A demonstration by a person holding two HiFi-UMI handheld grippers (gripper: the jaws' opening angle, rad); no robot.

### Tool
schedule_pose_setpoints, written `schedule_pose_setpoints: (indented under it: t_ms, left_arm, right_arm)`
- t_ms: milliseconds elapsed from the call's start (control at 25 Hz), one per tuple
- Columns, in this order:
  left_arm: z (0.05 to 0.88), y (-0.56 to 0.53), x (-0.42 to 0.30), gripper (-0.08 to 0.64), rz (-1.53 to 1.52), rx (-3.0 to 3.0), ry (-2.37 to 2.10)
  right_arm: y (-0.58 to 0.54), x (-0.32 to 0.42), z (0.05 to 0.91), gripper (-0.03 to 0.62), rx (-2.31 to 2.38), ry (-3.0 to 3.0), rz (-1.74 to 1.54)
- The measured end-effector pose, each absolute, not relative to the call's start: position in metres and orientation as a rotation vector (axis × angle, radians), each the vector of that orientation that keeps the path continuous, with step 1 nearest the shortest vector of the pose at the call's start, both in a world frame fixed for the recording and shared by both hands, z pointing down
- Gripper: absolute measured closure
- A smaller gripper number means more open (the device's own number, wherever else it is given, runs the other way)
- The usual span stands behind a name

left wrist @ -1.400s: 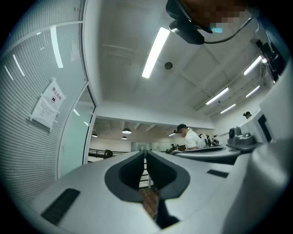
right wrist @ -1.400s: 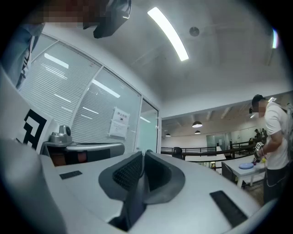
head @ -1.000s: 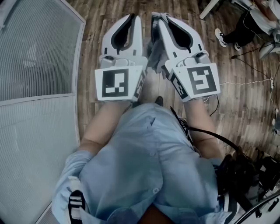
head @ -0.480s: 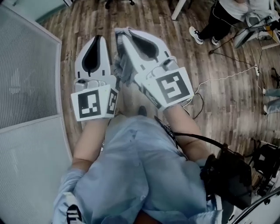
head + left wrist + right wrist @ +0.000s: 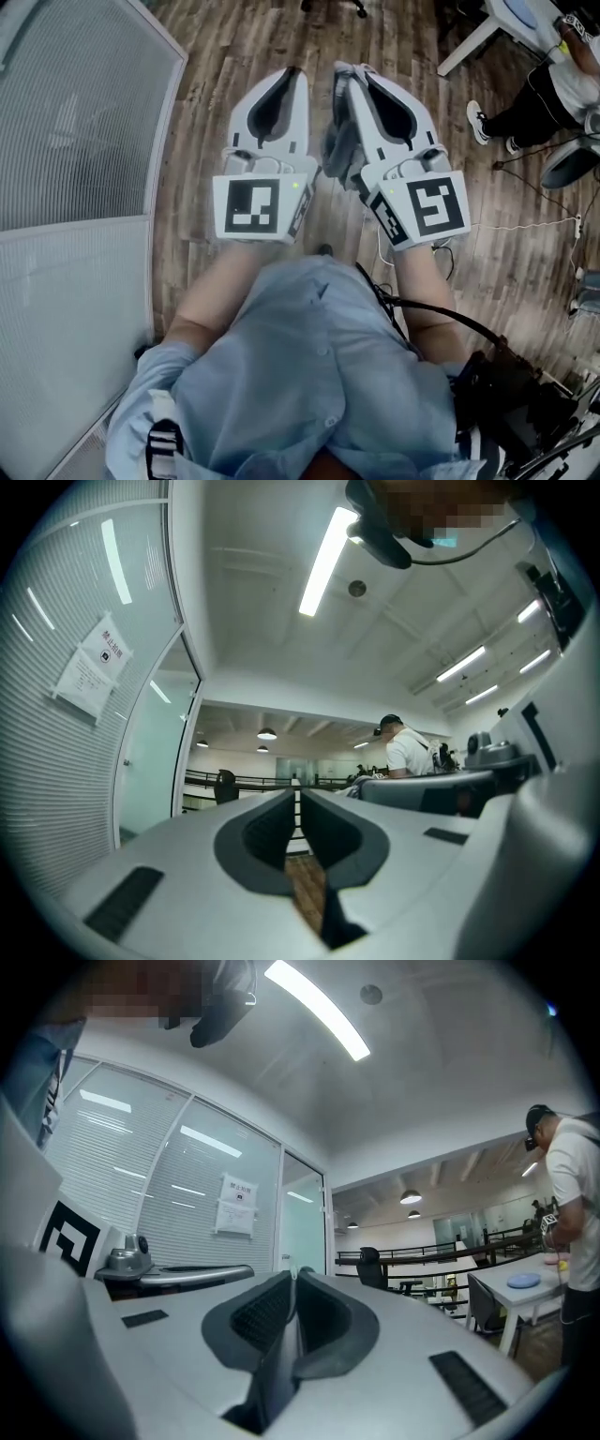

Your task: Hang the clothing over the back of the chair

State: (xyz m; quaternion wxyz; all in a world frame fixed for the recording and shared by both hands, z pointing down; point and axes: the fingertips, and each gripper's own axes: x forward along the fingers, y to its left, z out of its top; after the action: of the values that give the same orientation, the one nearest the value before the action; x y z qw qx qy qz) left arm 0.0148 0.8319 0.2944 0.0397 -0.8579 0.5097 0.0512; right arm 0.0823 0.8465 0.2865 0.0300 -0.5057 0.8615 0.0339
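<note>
The person is holding both grippers out level and side by side over the wooden floor. The right gripper is clamping a fold of the grey garment, its jaws pressing together on the thin cloth. The rest of the garment is bunching and hanging just to that gripper's left, in the gap between the two tools. Pinching it this way is probably letting the cloth drape free, ready for laying over a chair back. The left gripper, just beside the right one, is showing its jaws closed to a thin slit with nothing in it, so it is likely riding along as a spare for spreading the cloth. A dark office chair is standing far ahead of the right gripper; whether it is the target I cannot tell. No container is showing in any view.
</note>
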Motion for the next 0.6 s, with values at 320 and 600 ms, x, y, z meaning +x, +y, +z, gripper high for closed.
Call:
schedule_pose_setpoints:
  t_ms: [320,600]
  left_arm:
    - [0.287,0.694,-0.006,0.537,0.195,-2.647,1.578]
    - [0.277,0.607,-0.028,0.537,0.213,-2.646,1.565]
  right_arm:
    - [0.715,0.064,0.278,0.565,-1.537,2.625,0.111]
    - [0.619,0.042,0.258,0.565,-1.531,2.622,0.179]
